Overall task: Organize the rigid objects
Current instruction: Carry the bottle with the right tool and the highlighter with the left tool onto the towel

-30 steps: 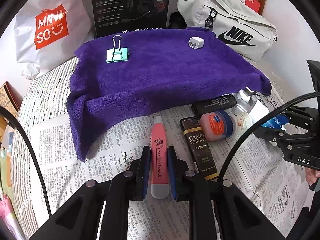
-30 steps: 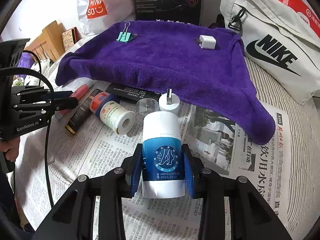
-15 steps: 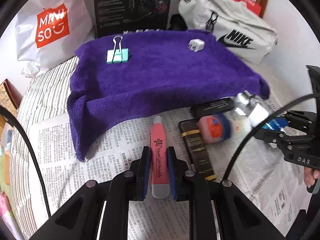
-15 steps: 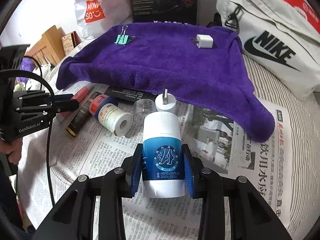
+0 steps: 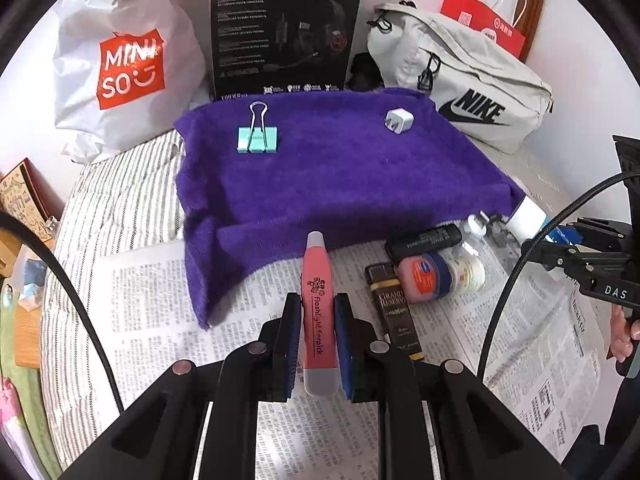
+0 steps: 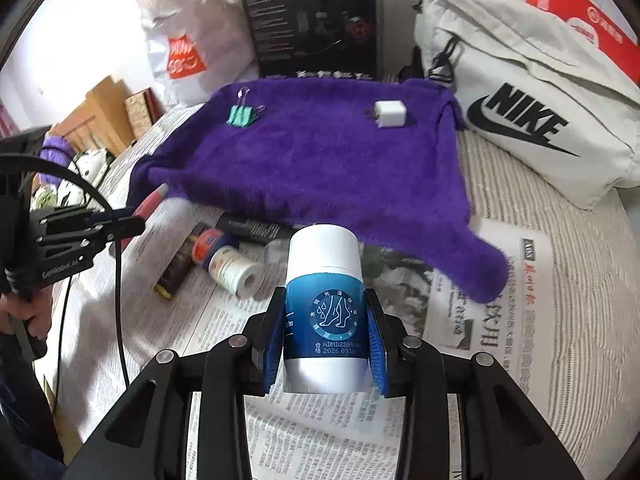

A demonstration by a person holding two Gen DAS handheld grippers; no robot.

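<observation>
While both grippers hang over the newspaper (image 5: 144,320), each has something clamped: the left gripper (image 5: 318,344) is closed tight on a pink pen (image 5: 317,300) printed "Flashlight" plus a second word too small to read, its grey tip pointing toward the towel (image 5: 332,184); the right gripper (image 6: 326,344) is closed partway on a bottle (image 6: 324,312), white-capped with a blue label bearing a foot-and-droplets emblem, Chinese characters and "2026.09.18". On the purple towel lie a mint binder clip (image 5: 257,138) at the far left and a white charger (image 5: 399,121) at the far right, well apart. On the newspaper just off the towel's near edge sit a dark bar (image 5: 394,312) marked "GRAND RESERVE", a black tube (image 5: 428,240) with illegible print, and a small jar (image 5: 436,276) with a blue-and-red label lying on its side. Behind the towel stand a white bag (image 5: 120,64) printed "MINISO", a black box (image 5: 284,28) marked "G2", "HECATE" and "EDIFIER", and a pale pack (image 6: 524,108) printed "NIKE". The right gripper's body reads "DAS" in the left view.
</observation>
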